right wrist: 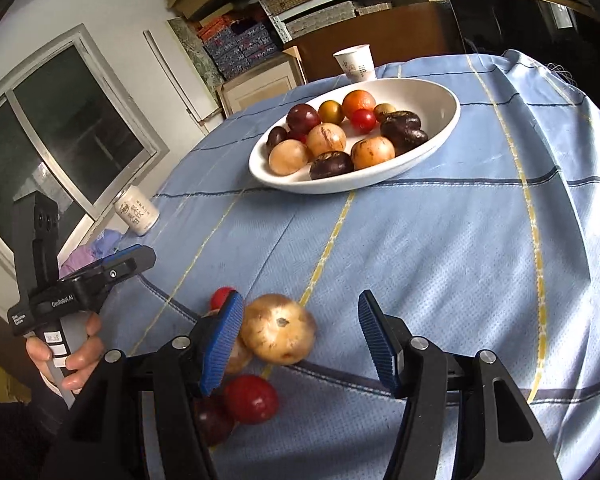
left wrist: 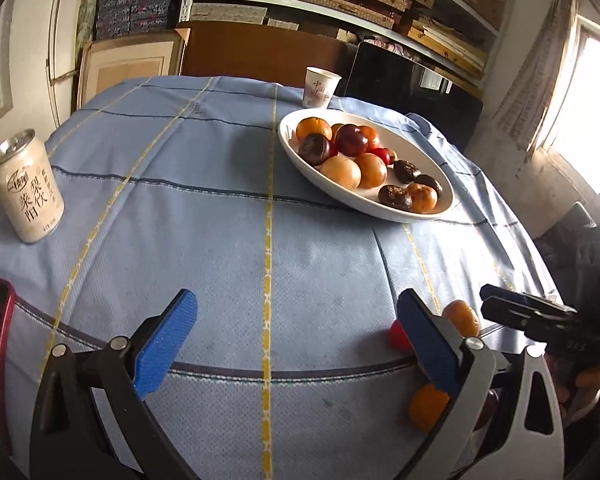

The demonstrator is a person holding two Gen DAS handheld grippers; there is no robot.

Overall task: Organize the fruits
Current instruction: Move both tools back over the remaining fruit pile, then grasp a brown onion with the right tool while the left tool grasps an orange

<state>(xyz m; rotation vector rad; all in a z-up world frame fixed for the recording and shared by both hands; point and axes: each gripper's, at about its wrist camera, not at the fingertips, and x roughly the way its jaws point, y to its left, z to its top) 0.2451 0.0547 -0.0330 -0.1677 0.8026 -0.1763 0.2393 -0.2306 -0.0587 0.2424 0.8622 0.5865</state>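
Note:
A white oval bowl full of orange, red and dark fruits stands on the blue tablecloth at the far right. Loose fruits lie near the front edge: a tan round fruit, a red one, a small red one. In the left wrist view an orange fruit, a red one and another orange one lie by the right finger. My right gripper is open, with the tan fruit against its left finger. My left gripper is open and empty.
A white drink can stands at the table's left edge. A paper cup stands behind the bowl. Shelves with boxes fill the back wall. A window is at the right.

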